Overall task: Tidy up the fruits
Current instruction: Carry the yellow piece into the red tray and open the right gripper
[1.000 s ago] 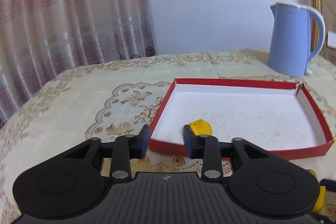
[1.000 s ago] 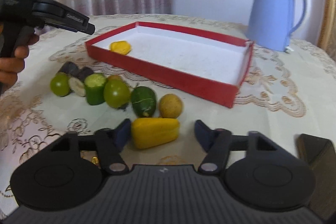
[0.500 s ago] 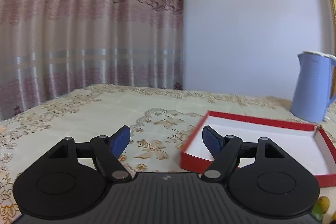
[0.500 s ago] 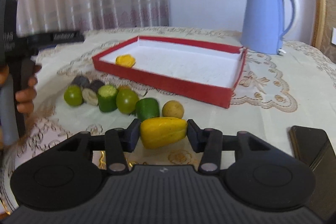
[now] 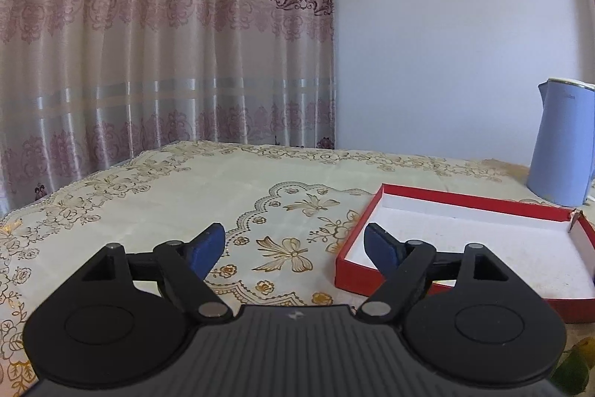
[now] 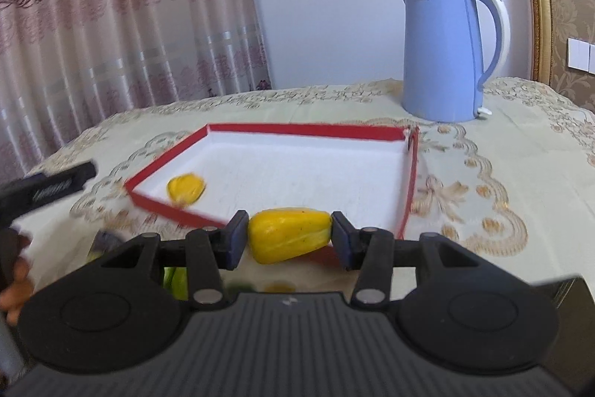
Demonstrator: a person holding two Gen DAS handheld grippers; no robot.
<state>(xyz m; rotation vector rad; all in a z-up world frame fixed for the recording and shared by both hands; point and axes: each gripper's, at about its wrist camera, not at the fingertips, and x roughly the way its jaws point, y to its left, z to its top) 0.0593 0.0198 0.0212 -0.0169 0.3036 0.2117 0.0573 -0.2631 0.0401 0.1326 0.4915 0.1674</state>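
My right gripper (image 6: 289,239) is shut on a long yellow fruit (image 6: 290,233) and holds it in the air just before the near wall of the red box (image 6: 305,128). A small yellow fruit (image 6: 185,186) lies in the box's near left corner. My left gripper (image 5: 293,248) is open and empty, raised above the tablecloth left of the red box (image 5: 472,201). The left gripper's body also shows at the left edge of the right wrist view (image 6: 48,188). Other fruits (image 6: 176,279) on the cloth are mostly hidden behind my right gripper.
A blue electric kettle (image 6: 446,51) stands behind the box at the back right; it also shows in the left wrist view (image 5: 565,144). A dark flat object (image 6: 572,300) lies at the right edge. A green and yellow fruit (image 5: 574,367) shows at the lower right. A curtain hangs behind the table.
My right gripper closed on the long yellow fruit and lifted it off the cloth toward the box. My left gripper opened, left the small yellow fruit in the box and drew back upward.
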